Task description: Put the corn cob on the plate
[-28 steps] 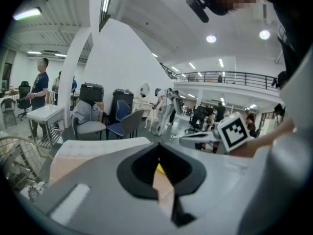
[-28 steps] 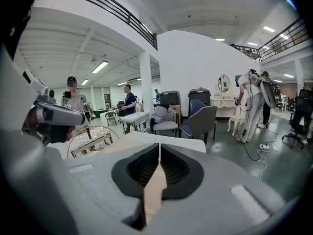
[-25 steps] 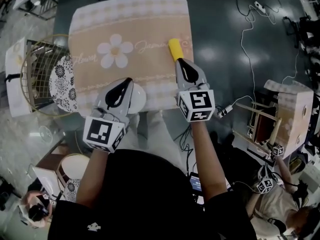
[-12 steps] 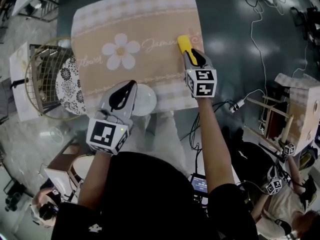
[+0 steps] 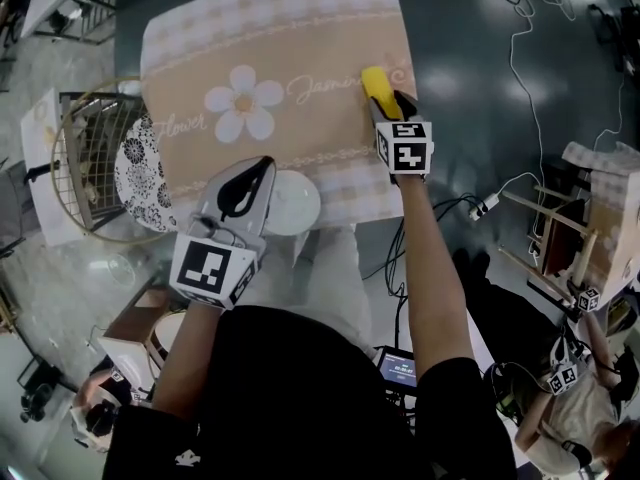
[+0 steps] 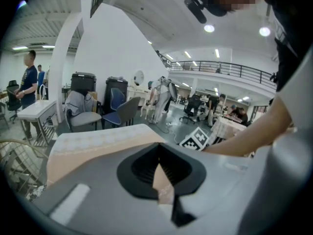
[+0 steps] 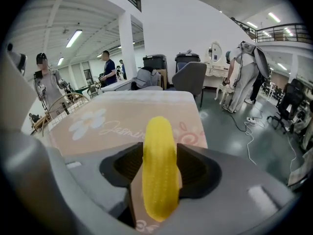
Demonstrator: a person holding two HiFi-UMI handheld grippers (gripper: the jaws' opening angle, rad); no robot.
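Seen from above, left to right. A wire basket (image 5: 75, 158) stands off the table's left side, with a patterned dish (image 5: 132, 168) at its table-side edge. The table carries a beige cloth (image 5: 270, 38) printed with a white flower (image 5: 243, 100). The left gripper (image 5: 262, 165) hovers over the near edge with its jaws clenched tip to tip on nothing. Just to its right, the white plate (image 5: 300, 203) sits bare at the table's near edge. Farther right, the corn cob (image 5: 374, 80) lies on the cloth near the right edge, well apart from the white plate. The right gripper (image 5: 390, 106) points down over the cob. Its jaws have just been opening and now straddle the cob's near end, released. Whether the pads brush the kernels is hard to tell.
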